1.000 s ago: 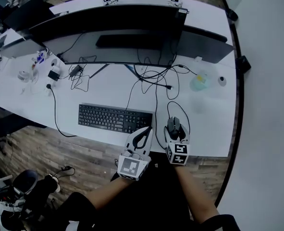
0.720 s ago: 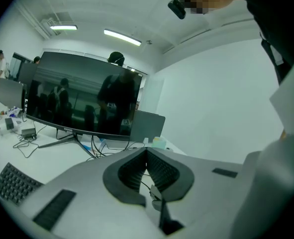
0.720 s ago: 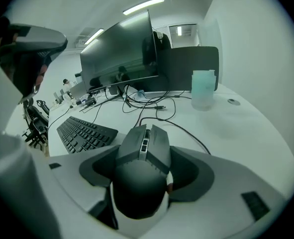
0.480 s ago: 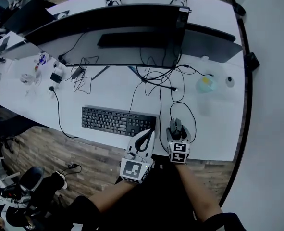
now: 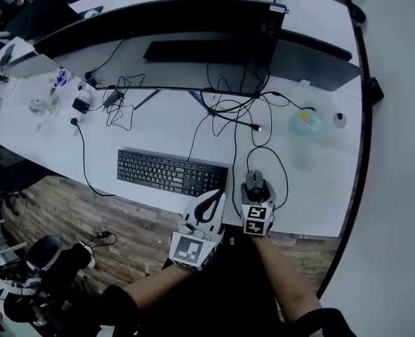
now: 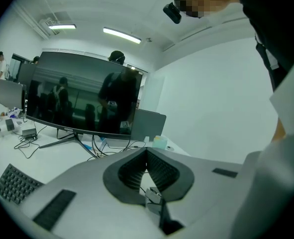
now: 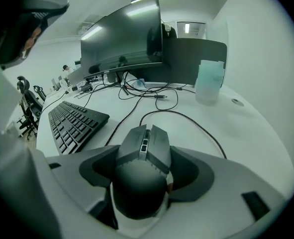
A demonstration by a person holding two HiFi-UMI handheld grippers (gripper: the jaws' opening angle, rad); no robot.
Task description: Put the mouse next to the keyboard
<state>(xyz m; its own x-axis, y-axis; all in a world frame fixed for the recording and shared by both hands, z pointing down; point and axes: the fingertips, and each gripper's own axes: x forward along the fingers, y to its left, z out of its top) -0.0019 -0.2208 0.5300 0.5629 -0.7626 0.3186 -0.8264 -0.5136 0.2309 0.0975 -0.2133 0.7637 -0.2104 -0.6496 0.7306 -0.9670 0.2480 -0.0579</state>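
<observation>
A dark wired mouse (image 5: 255, 182) sits on the white desk (image 5: 312, 181) near its front edge, a short gap right of the black keyboard (image 5: 170, 172). My right gripper (image 5: 255, 192) is shut on the mouse. In the right gripper view the mouse (image 7: 143, 159) fills the space between the jaws of the right gripper (image 7: 145, 156), its cable running away over the desk, and the keyboard (image 7: 75, 123) lies to its left. My left gripper (image 5: 206, 206) hovers at the desk's front edge, below the keyboard's right end. The left gripper (image 6: 147, 152) is shut with nothing in it.
A wide monitor (image 5: 165, 27) stands at the back, with tangled cables (image 5: 232, 114) in front of it. A translucent cup (image 5: 305, 121) and a small round object (image 5: 340, 119) sit at the right. Plugs and a small fan (image 5: 37, 107) lie at the left.
The right gripper has stayed shut on the mouse just right of the keyboard. The left gripper has barely moved. The head view has shifted a little.
</observation>
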